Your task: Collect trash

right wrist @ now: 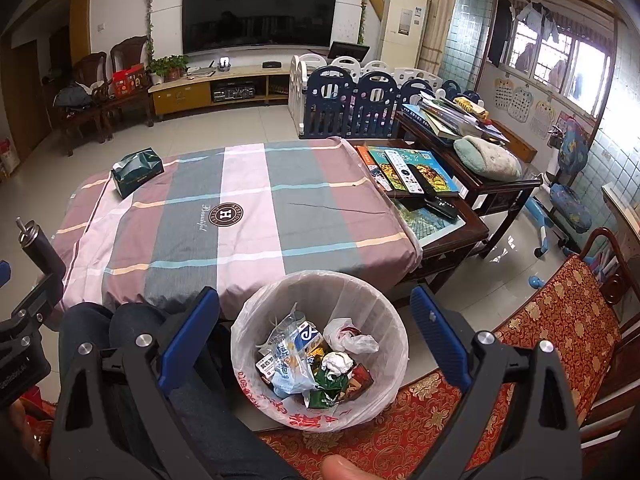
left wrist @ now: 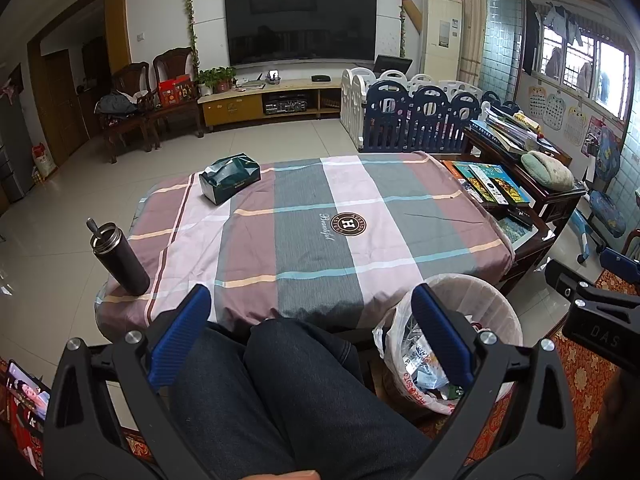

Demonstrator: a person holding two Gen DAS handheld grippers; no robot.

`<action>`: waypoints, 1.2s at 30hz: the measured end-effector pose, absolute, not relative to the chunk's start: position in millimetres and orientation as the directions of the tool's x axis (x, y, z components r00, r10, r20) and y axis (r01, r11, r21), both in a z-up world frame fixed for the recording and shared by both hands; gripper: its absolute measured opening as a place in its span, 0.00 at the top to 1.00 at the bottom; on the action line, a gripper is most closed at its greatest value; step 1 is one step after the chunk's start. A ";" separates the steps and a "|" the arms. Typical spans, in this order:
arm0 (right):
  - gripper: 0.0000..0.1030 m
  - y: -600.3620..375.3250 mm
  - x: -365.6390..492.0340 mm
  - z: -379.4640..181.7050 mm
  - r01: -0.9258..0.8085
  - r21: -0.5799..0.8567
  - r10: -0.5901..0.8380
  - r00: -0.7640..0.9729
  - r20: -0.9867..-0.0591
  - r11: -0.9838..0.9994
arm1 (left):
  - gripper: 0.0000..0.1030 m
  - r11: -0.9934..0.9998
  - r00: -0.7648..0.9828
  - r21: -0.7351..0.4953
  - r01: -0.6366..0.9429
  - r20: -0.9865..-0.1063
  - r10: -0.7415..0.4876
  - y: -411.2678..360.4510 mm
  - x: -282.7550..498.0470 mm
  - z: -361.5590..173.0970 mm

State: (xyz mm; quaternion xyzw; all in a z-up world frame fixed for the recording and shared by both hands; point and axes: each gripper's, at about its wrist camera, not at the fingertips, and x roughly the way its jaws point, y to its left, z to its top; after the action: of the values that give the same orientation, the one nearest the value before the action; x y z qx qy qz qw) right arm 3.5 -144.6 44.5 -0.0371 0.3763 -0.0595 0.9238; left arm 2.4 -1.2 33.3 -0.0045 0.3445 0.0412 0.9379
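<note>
A white bin lined with a plastic bag stands on the floor beside the person's knees, holding several wrappers, cartons and crumpled paper. My right gripper hangs open directly over the bin, nothing between its blue fingers. My left gripper is open over the person's dark-trousered legs, with the bin just behind its right finger. The checked tablecloth covers the table ahead.
A dark flask stands on the table's near left corner and a green tissue box at its far left. Books and remotes lie on the dark side table to the right. A red patterned cushioned bench sits at right.
</note>
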 end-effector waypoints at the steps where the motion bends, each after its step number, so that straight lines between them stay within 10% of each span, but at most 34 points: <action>1: 0.09 -144.5 3.5 44.0 0.083 -0.113 -0.138 0.709 -0.692 0.990 | 0.03 0.997 0.758 0.020 -0.079 -0.648 0.074 -1.5 2.2 32.6; 36: 0.09 -147.6 4.4 38.9 0.091 -0.114 -0.145 0.701 -0.699 0.989 | 0.03 0.998 0.751 0.008 -0.063 -0.659 0.053 -2.3 2.8 25.4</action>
State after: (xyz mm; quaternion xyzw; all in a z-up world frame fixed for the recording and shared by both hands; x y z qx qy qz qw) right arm 4.4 -147.7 38.9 -0.0352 0.3816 -0.0640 0.9214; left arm 2.8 -2.3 25.4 -0.0075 0.3517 0.0310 0.9356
